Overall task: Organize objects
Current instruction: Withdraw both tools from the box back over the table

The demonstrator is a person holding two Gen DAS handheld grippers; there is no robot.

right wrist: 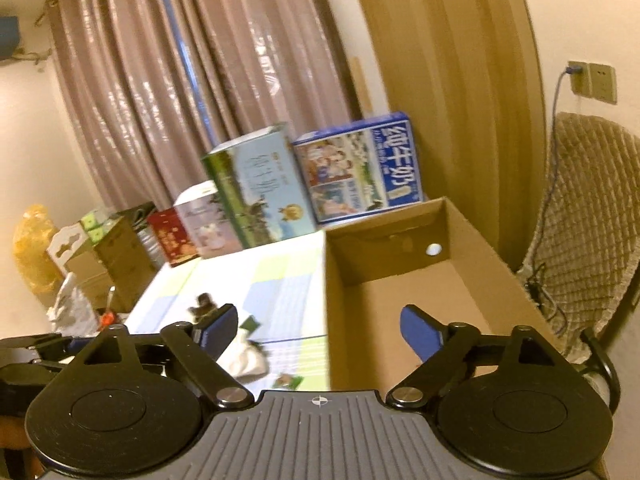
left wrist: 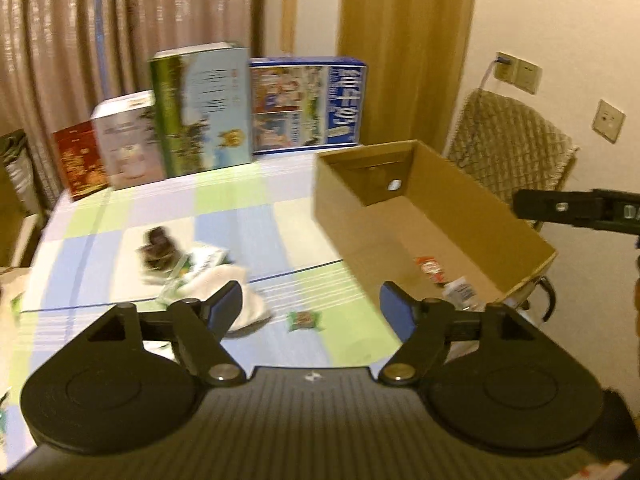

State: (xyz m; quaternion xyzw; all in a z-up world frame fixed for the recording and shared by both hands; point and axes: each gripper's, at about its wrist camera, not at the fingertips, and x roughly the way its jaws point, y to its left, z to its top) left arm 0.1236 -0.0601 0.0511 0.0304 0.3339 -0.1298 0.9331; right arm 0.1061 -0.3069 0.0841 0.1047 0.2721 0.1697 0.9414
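An open cardboard box stands on the checked tablecloth, right of centre. A red packet and a white packet lie on its floor. Left of the box, on the cloth, lie a small green snack packet, a crumpled white item, a green-and-white packet and a blurred dark brown item. My left gripper hovers open over the cloth, holding nothing. My right gripper is open and holds nothing, above the near left wall of the box.
Tall cartons line the table's far edge: red, white, green-and-blue and blue. A chair with a quilted cover stands right of the box. Cardboard boxes are stacked beyond the table's left side.
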